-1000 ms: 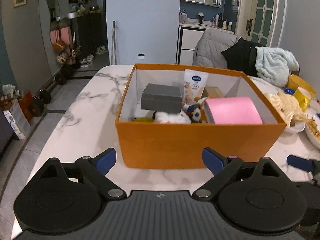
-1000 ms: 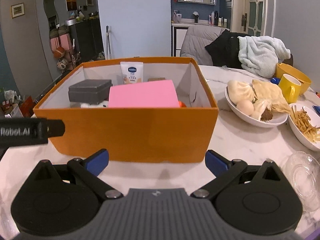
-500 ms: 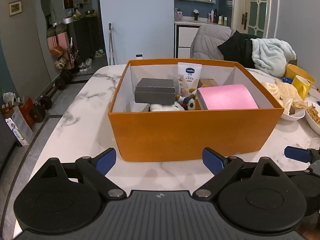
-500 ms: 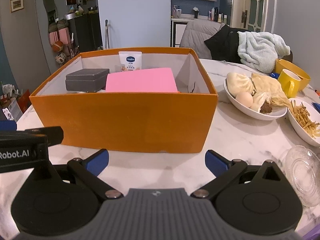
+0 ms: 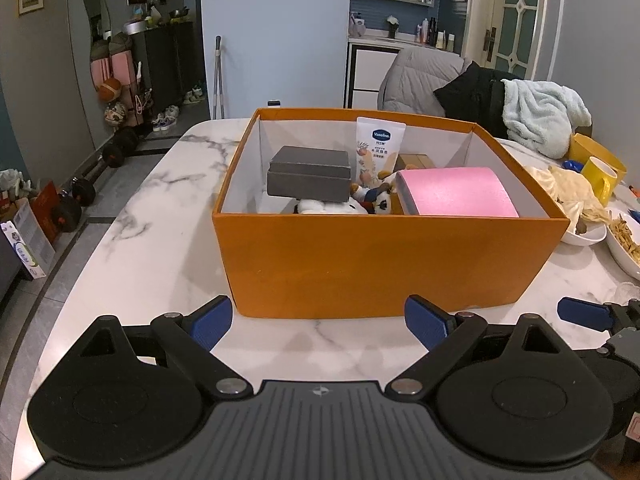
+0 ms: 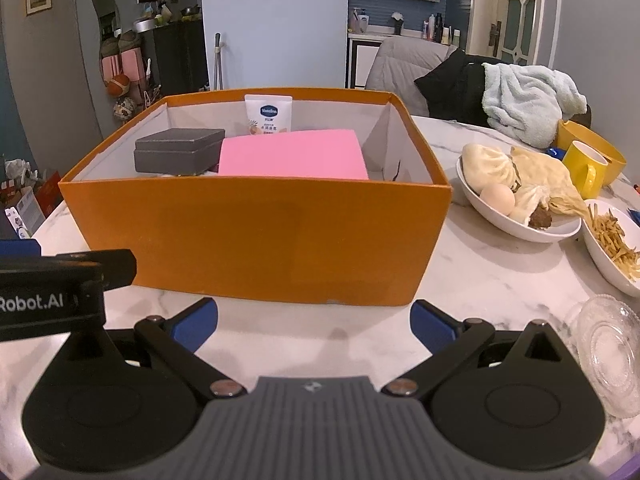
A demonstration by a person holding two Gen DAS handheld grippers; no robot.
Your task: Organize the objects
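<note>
lying broadside before both gaping, empty grippers [image 5: 319, 319] [image 6: 314, 319], orange box [image 5: 384, 260], long axis left-right

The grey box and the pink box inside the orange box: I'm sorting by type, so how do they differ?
The grey box is dark grey with a separate lid whose seam shows; the pink box shows a plain bright pink top with no seam. The grey box sits at the left of the orange box, the pink box at the right. The pink top looks wider than the grey lid. Both are rectangular, closed, and in neither gripper.
</note>
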